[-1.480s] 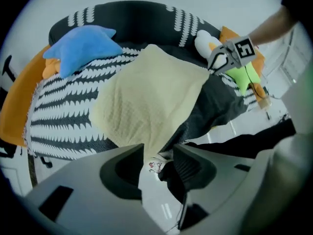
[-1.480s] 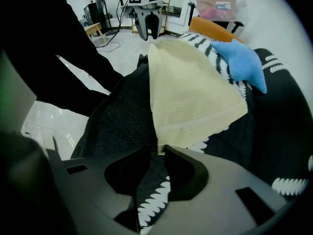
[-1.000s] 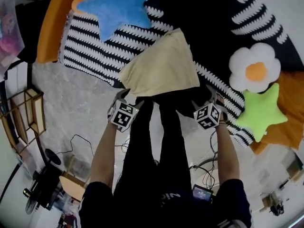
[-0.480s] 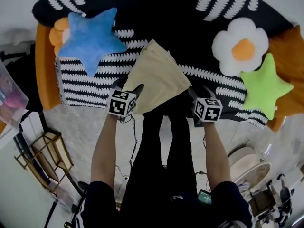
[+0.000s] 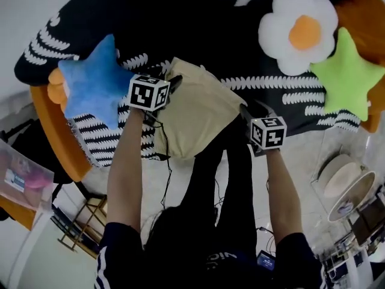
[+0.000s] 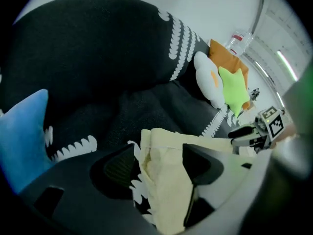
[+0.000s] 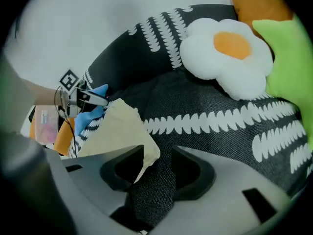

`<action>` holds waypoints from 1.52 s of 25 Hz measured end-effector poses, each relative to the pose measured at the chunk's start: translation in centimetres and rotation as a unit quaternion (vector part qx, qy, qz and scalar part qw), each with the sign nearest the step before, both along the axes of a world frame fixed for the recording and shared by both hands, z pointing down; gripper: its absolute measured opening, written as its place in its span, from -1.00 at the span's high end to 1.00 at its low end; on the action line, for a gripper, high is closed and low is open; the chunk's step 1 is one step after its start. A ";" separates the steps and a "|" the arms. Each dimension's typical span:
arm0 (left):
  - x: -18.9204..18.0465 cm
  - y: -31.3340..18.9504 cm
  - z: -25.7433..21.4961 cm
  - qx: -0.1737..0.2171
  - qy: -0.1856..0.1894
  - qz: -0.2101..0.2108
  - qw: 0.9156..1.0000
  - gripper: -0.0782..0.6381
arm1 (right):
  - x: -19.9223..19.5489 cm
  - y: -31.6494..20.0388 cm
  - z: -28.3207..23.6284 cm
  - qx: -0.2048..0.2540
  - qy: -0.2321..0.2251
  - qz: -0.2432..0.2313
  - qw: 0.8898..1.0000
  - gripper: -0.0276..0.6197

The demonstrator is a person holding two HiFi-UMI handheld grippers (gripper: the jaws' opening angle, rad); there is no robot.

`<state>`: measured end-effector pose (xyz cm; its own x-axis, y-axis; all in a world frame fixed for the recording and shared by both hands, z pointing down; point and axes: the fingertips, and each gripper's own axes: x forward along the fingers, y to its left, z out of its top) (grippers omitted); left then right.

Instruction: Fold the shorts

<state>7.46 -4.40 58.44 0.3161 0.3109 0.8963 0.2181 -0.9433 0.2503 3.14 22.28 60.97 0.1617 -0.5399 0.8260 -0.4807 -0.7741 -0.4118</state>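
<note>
While the right gripper (image 7: 159, 168) is closing on a corner of the shorts (image 5: 195, 113), mid-frame on the blanket (image 5: 180, 23), the left gripper (image 6: 161, 163) gapes wide astride their edge. That corner barely enters; it may slip, or blanket gets pinched too.

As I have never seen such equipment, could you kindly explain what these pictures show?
A person holds a hand-held gripper in each hand; there is no robot. One picture comes from a camera on the person's head, looking down. The other two come from cameras riding on each hand-held gripper, looking along its jaws. Pale yellow shorts lie on a black-and-white blanket, near a blue star cushion, a white flower cushion and a green star cushion. The left hand-held gripper stands open with the shorts' edge between its jaws. The right hand-held gripper has its jaws closing around a shorts corner, not yet pinching it.
</note>
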 end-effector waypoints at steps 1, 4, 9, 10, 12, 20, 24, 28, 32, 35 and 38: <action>0.5 0.3 0.7 -0.002 -0.012 0.022 1.000 -0.08 | -0.2 0.0 0.1 0.003 0.000 0.003 1.000 0.34; 1.6 1.9 2.2 -0.040 -0.046 0.067 0.996 -0.08 | -1.2 0.0 0.5 -0.011 0.014 -0.029 0.999 0.36; 3.0 1.9 3.8 -0.065 -0.087 0.102 0.989 0.14 | -1.6 -1.0 0.6 -0.021 0.051 -0.089 0.995 0.37; 2.9 1.8 4.3 -0.062 -0.103 0.116 0.986 0.18 | -1.6 -1.1 0.7 -0.016 0.049 -0.077 0.996 0.37; 2.7 1.7 5.0 -0.062 -0.128 0.131 0.981 0.27 | -1.2 -1.0 0.8 -0.009 0.046 -0.052 0.998 0.36; 2.3 0.9 4.9 -0.037 -0.128 0.178 0.975 0.60 | -1.0 -1.8 0.6 0.022 0.020 -0.069 0.997 0.27; 2.2 0.9 5.2 -0.027 -0.132 0.182 0.974 0.48 | -2.0 -2.8 2.5 0.007 -0.027 -0.087 0.996 0.35; 2.0 0.8 5.4 -0.019 -0.137 0.184 0.973 0.39 | -3.3 -3.8 2.7 -0.023 -0.039 -0.080 0.996 0.37; 2.3 1.4 4.9 -0.016 -0.121 0.196 0.973 0.64 | -5.1 -4.3 3.2 -0.042 -0.071 -0.092 0.992 0.39; 2.4 1.7 4.0 -0.019 -0.109 0.212 0.971 0.67 | -4.4 -3.8 2.7 -0.040 -0.055 -0.077 0.995 0.72; 3.0 1.3 3.4 -0.018 -0.099 0.215 0.971 0.68 | -2.8 -3.9 1.0 0.023 -0.032 -0.052 0.998 0.69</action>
<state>10.44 -3.11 61.80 -0.0274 0.4091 0.9121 0.5349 -0.7648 0.3591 0.31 18.39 61.97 0.0494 -0.5888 0.8068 -0.5291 -0.7006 -0.4789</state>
